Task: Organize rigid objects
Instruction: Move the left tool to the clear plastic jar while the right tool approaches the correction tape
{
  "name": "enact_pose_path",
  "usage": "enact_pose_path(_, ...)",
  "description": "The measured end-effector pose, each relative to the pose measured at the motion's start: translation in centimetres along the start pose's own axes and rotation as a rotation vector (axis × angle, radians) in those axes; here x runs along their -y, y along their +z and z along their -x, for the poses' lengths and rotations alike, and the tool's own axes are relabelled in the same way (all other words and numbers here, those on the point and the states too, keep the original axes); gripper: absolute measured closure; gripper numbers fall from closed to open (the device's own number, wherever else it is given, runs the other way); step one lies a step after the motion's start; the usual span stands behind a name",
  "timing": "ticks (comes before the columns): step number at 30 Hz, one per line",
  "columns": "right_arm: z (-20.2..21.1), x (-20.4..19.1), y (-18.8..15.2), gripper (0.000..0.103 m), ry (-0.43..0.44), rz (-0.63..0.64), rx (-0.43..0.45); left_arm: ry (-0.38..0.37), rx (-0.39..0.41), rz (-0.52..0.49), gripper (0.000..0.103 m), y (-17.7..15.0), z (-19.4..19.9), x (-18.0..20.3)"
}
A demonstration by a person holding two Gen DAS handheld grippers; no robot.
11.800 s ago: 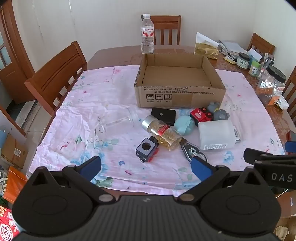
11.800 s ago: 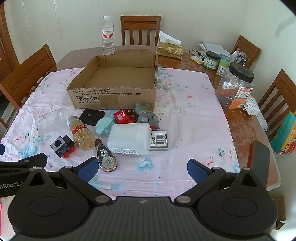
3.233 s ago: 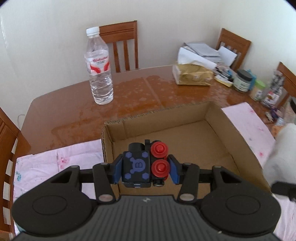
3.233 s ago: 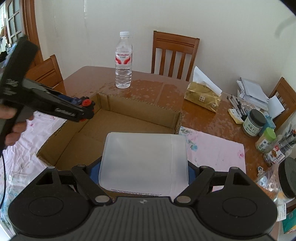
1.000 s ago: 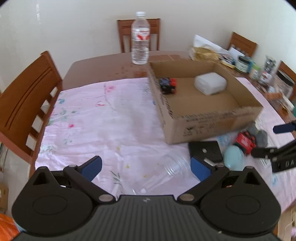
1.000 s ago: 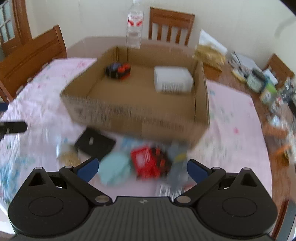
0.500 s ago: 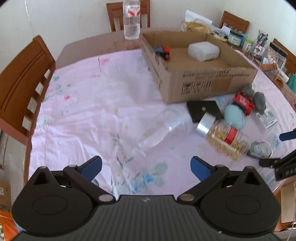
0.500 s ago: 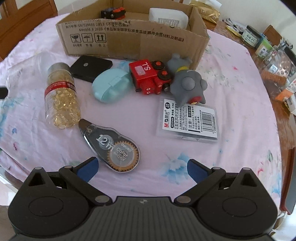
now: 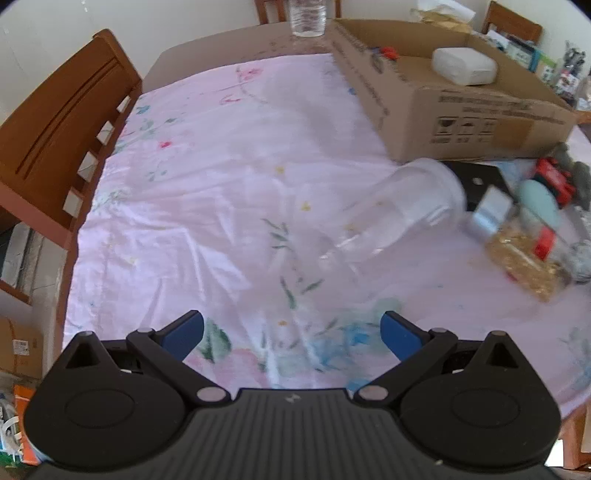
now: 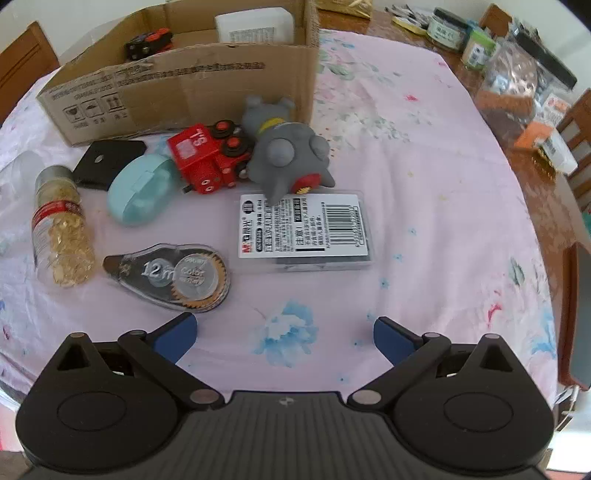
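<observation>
A cardboard box (image 10: 192, 85) on the pink cloth holds a white container (image 10: 255, 23) and a black-and-red toy (image 10: 147, 42). In front of it lie a red toy train (image 10: 207, 157), a grey toy (image 10: 288, 155), a flat labelled pack (image 10: 303, 229), a tape dispenser (image 10: 173, 275), a teal case (image 10: 142, 188), a pill bottle (image 10: 61, 229) and a black pad (image 10: 107, 162). My right gripper (image 10: 284, 338) is open and empty, just short of the pack. My left gripper (image 9: 291, 334) is open and empty, short of a clear plastic cup (image 9: 391, 214) lying on its side.
A wooden chair (image 9: 55, 122) stands at the table's left side. A water bottle (image 9: 306, 16) stands behind the box. Jars and clutter (image 10: 517, 70) crowd the table's right edge. A dark phone-like slab (image 10: 576, 317) sits at the right edge.
Both grippers have come lower and closer to the table. The left one now faces the clear cup more closely; the right one has neared the pack and tape dispenser.
</observation>
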State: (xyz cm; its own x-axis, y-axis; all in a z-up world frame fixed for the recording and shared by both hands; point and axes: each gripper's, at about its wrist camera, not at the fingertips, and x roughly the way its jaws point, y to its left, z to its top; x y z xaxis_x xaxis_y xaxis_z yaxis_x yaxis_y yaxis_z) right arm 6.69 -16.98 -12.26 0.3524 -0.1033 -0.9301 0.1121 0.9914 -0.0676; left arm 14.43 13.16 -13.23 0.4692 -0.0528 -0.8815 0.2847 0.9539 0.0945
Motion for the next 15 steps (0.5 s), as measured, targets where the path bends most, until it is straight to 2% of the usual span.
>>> enact_pose_path(5, 1.0, -2.4, 0.2, 0.000, 0.062, 0.028, 0.048, -0.017, -0.001, 0.025, 0.001, 0.3, -0.4, -1.0)
enact_pose_path(10, 1.4, -4.3, 1.8, 0.000, 0.028, 0.000, 0.125, -0.029, -0.001, 0.029, 0.001, 0.4, -0.6, -1.3)
enact_pose_path(15, 0.4, -5.8, 2.3, 0.000, 0.026, -0.006, 0.127, -0.041, -0.005, 0.028, 0.001, 0.5, -0.7, -1.5)
